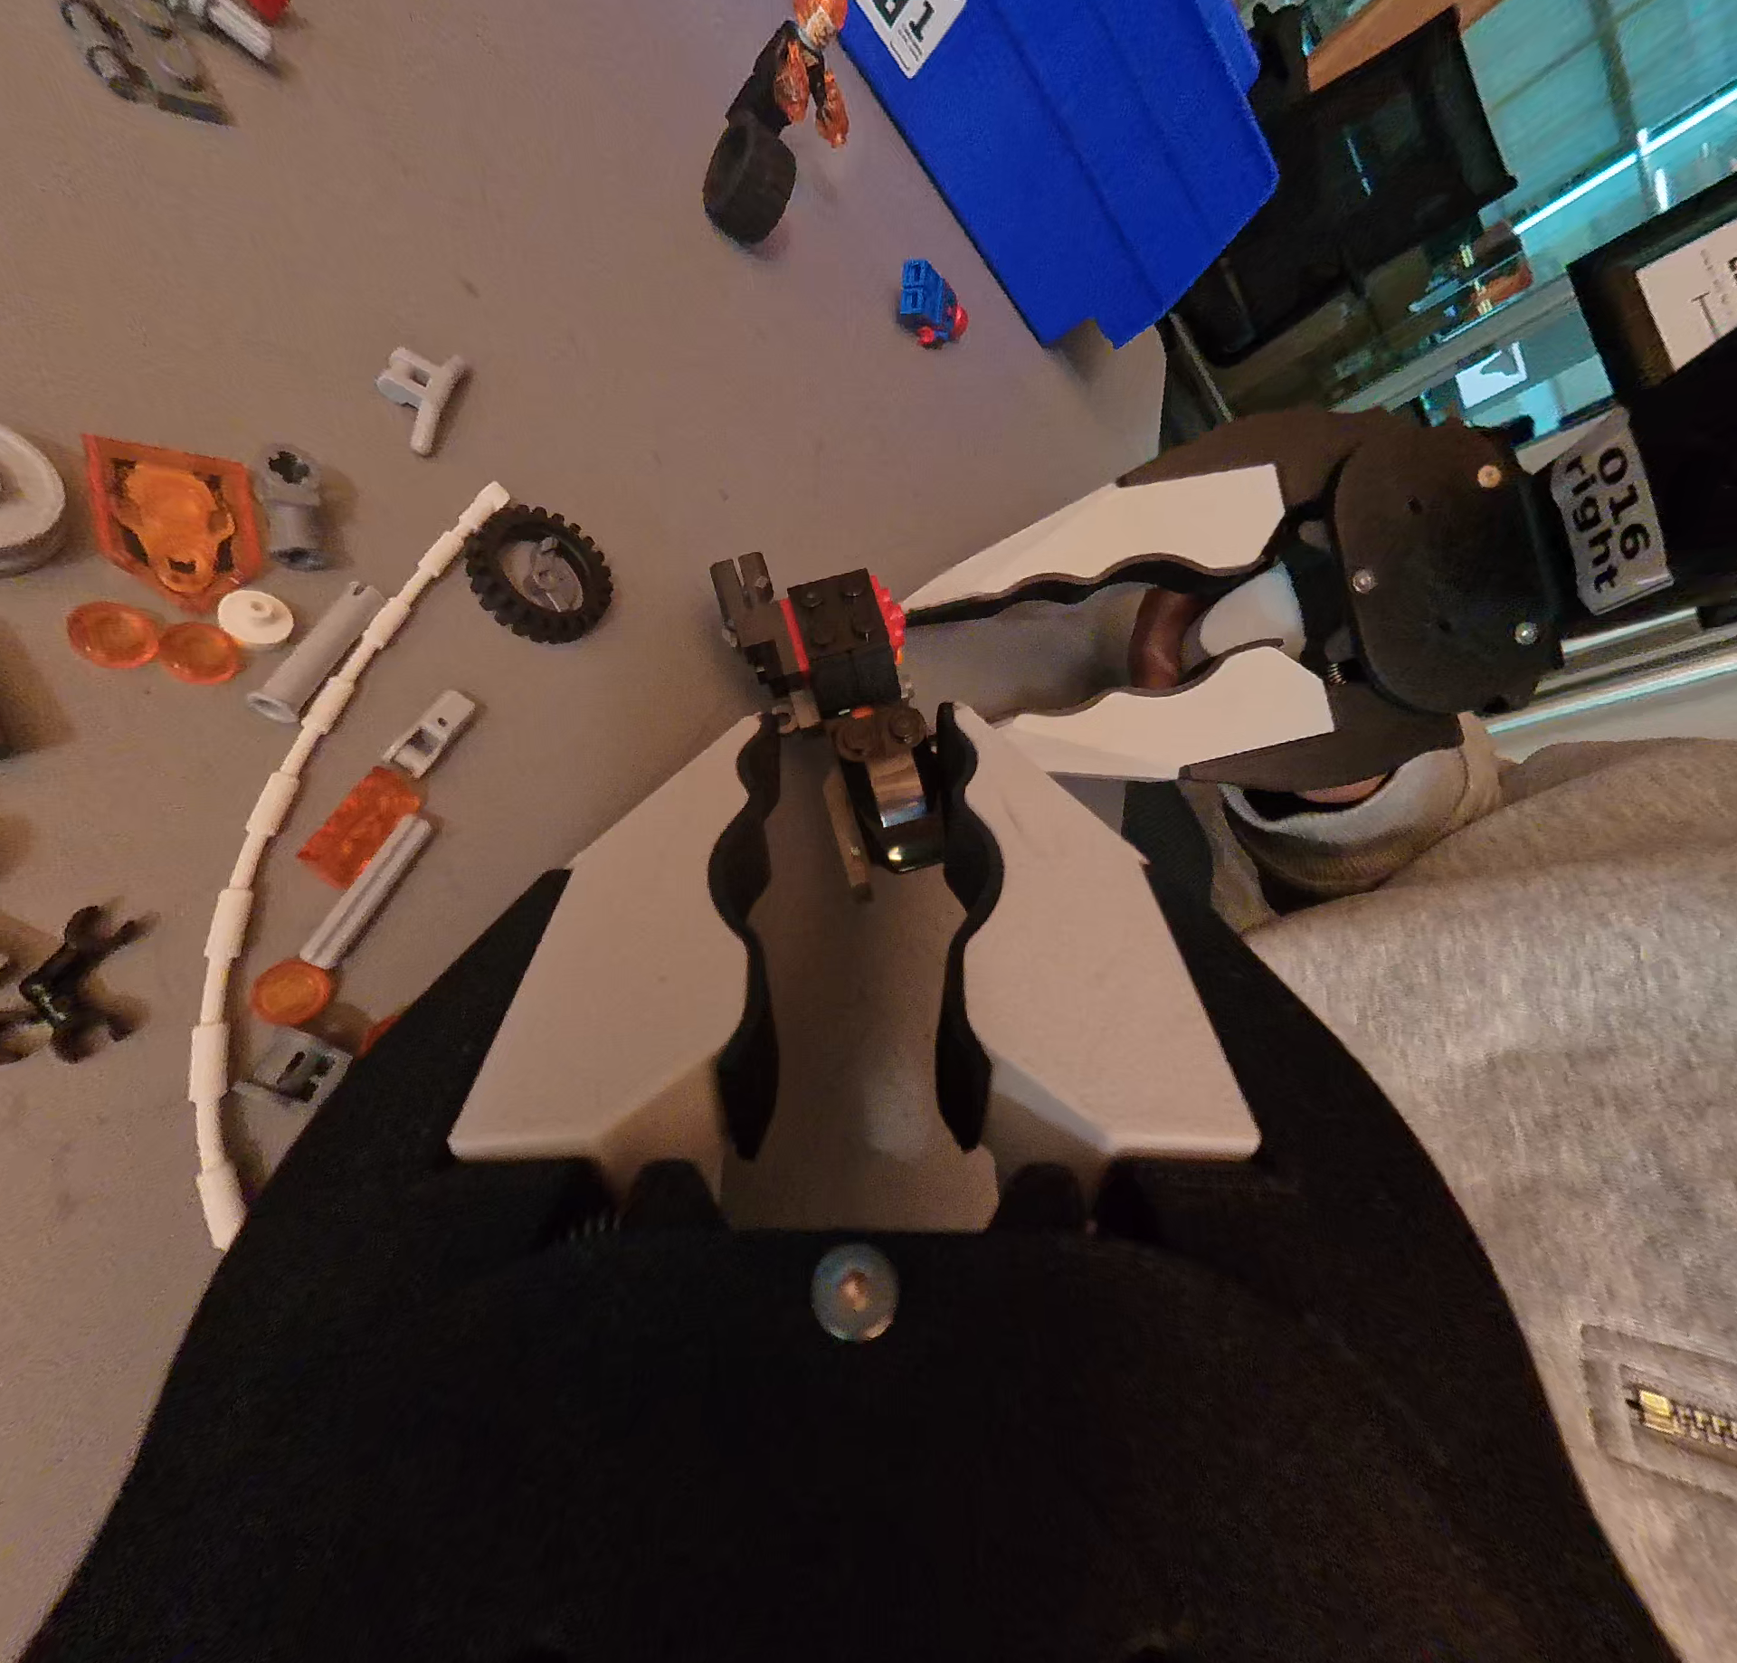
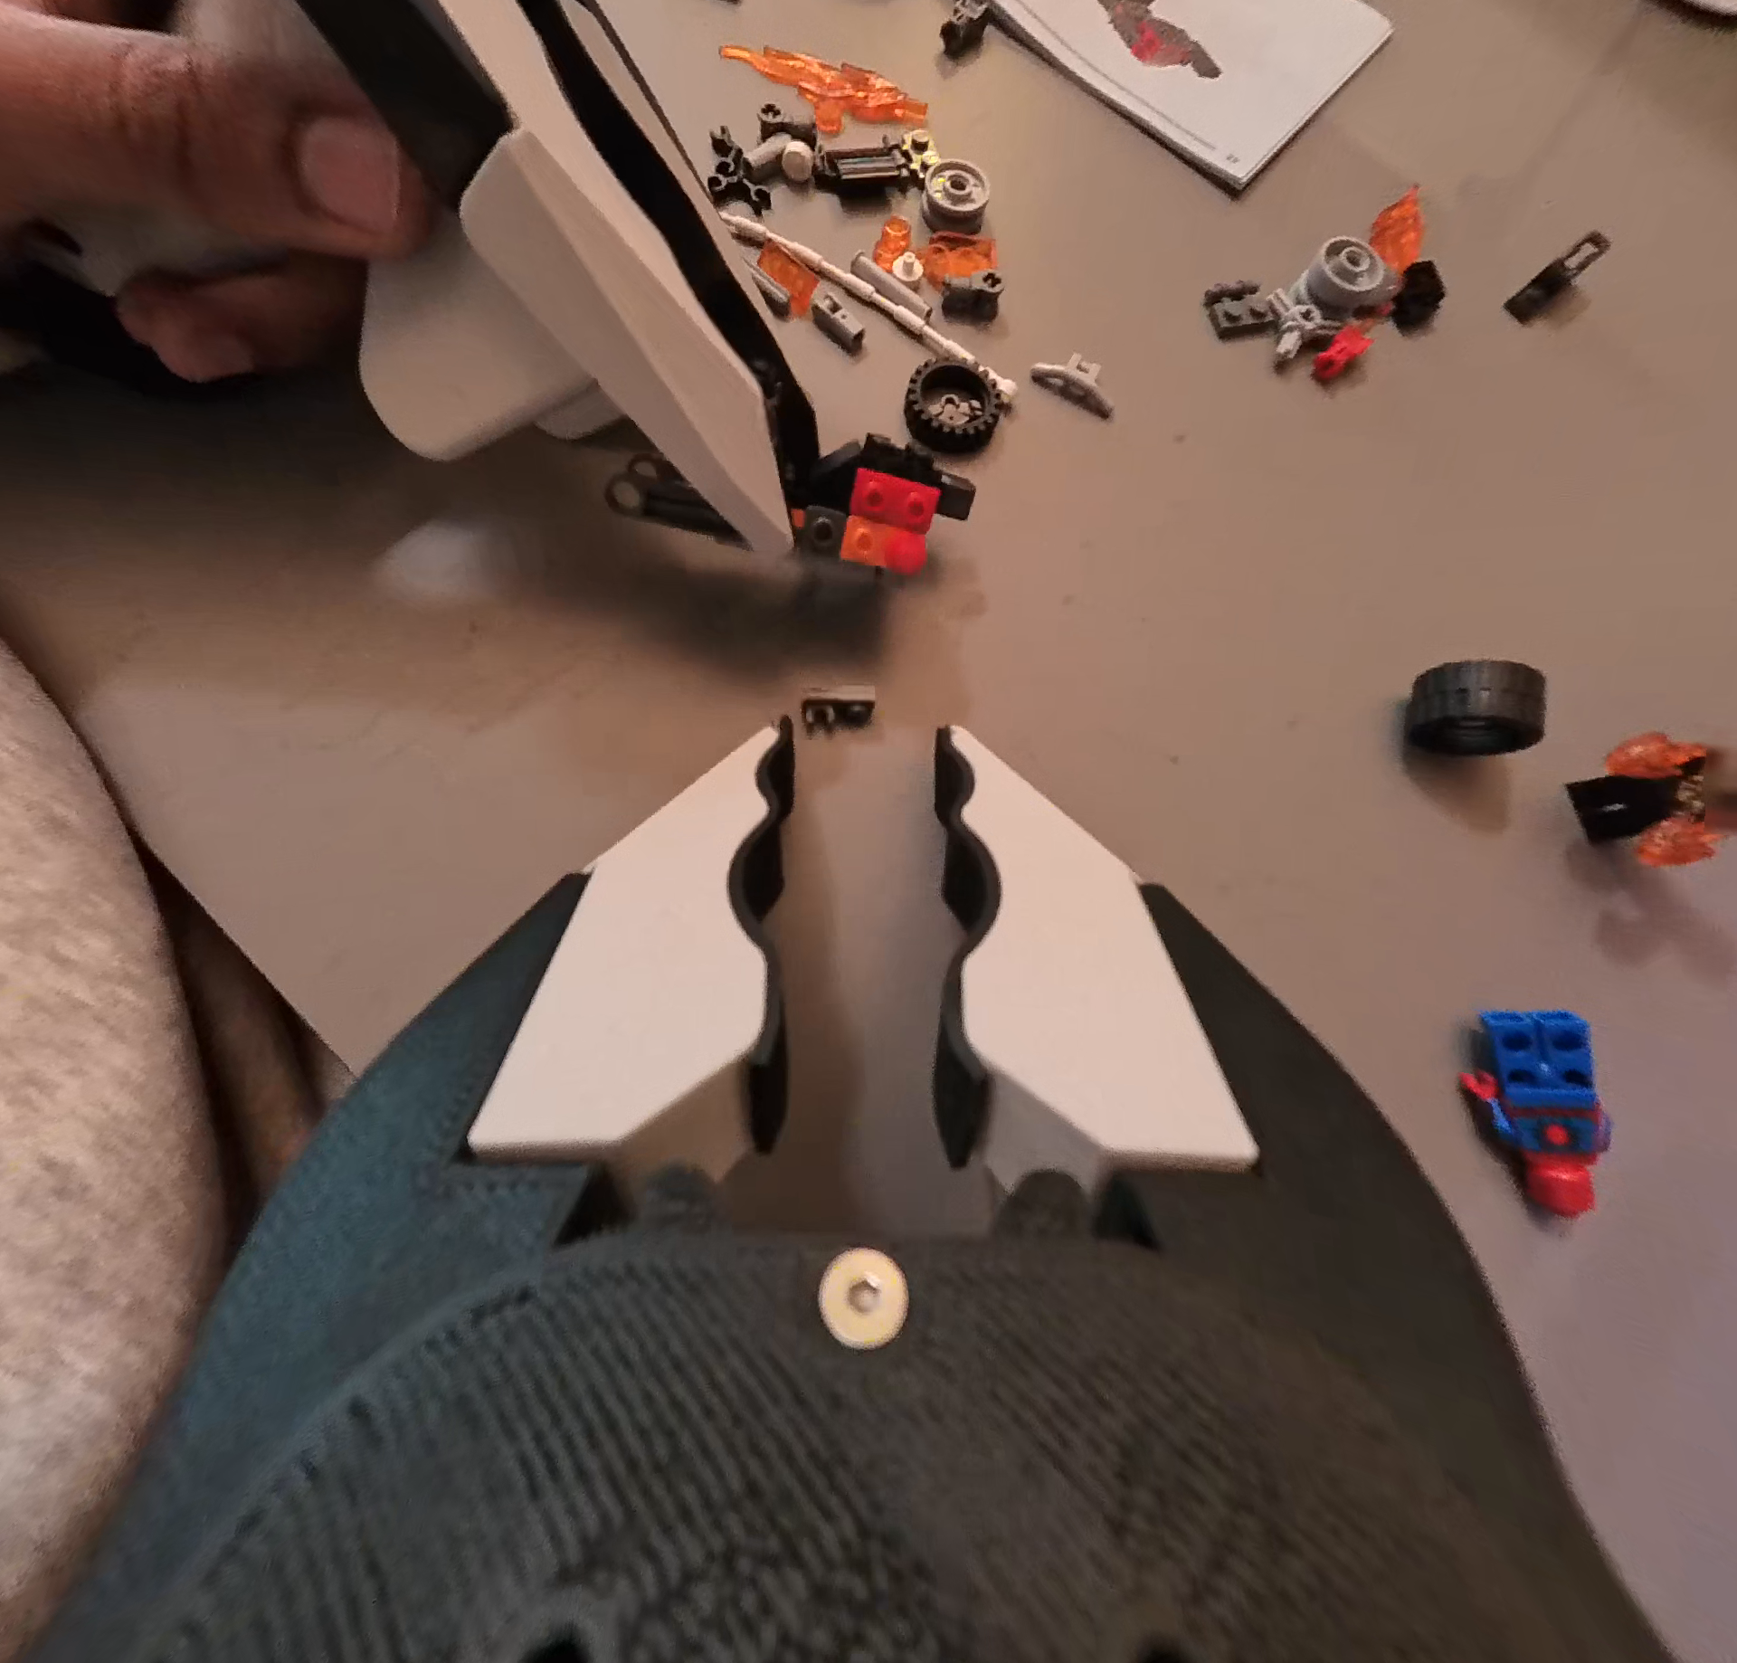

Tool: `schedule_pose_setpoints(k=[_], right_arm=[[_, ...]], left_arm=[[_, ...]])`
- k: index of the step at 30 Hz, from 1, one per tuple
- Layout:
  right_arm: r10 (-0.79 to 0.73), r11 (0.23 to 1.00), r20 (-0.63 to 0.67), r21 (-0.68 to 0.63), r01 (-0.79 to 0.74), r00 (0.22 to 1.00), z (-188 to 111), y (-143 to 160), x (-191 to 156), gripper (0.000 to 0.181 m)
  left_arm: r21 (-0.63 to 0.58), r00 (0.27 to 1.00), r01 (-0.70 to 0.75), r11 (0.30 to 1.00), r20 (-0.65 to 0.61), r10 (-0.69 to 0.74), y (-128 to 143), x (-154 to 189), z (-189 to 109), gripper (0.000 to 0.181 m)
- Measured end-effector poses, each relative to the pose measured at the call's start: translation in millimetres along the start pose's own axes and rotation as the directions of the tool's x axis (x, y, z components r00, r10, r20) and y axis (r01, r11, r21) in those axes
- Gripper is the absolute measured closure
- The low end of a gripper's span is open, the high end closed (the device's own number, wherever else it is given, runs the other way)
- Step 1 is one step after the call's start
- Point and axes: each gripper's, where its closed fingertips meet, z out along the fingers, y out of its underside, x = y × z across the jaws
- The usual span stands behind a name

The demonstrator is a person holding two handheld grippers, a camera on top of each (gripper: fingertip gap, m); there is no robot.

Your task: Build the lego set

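Grey table (image 2: pixel 1222 584): left gripper (image 1: pixel 851 725) jaws clamp the lego build (image 1: pixel 827 640); right gripper (image 2: pixel 860 734) jaws wide.

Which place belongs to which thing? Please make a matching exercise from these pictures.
Things:
1. black-red assembly
2. booklet
3. black tyre
4. blue-red build

Places:
A. beside the flame figure
B. lying open at the far side of the table
C. held in the left gripper
D. alone, to the right of the right gripper

Pairs: 1-C, 2-B, 3-A, 4-D
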Motion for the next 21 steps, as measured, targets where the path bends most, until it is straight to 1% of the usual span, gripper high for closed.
schedule_pose_setpoints(k=[2,4,8,11,12,13,19,21], right_arm=[[-0.002,1.000,-0.001,0.006,0.002,1.000,-1,1,-2,0.158],[-0.003,1.000,0.013,-0.001,0.003,1.000,0,3,-5,0.159],[0.019,1.000,0.044,0.004,-0.019,0.999,5,0,-8,0.161],[0.036,0.999,0.067,0.003,-0.037,0.997,7,-2,-9,0.170],[0.044,0.999,0.071,0.002,-0.044,0.997,8,-2,-9,0.170],[0.049,0.999,0.074,0.000,-0.049,0.996,8,-2,-9,0.177],[0.071,0.997,0.069,0.007,-0.071,0.995,10,-3,-6,0.178],[0.065,0.998,0.066,0.011,-0.066,0.996,10,-3,-6,0.181]], left_arm=[[0.002,1.000,0.006,1.000,-0.005,-0.005,0,0,0,0.150],[0.003,1.000,0.003,1.000,-0.006,-0.003,0,0,0,0.153],[0.002,1.000,-0.001,1.000,0.004,0.001,0,0,0,0.153],[-0.003,1.000,-0.006,1.000,0.010,0.006,1,-1,0,0.153],[-0.006,1.000,-0.007,1.000,0.012,0.007,1,-1,1,0.153],[-0.008,1.000,-0.010,1.000,0.013,0.010,1,-1,1,0.153],[-0.004,1.000,-0.007,1.000,0.016,0.007,1,-1,1,0.153],[-0.003,1.000,-0.007,1.000,0.016,0.007,1,-1,1,0.153]])
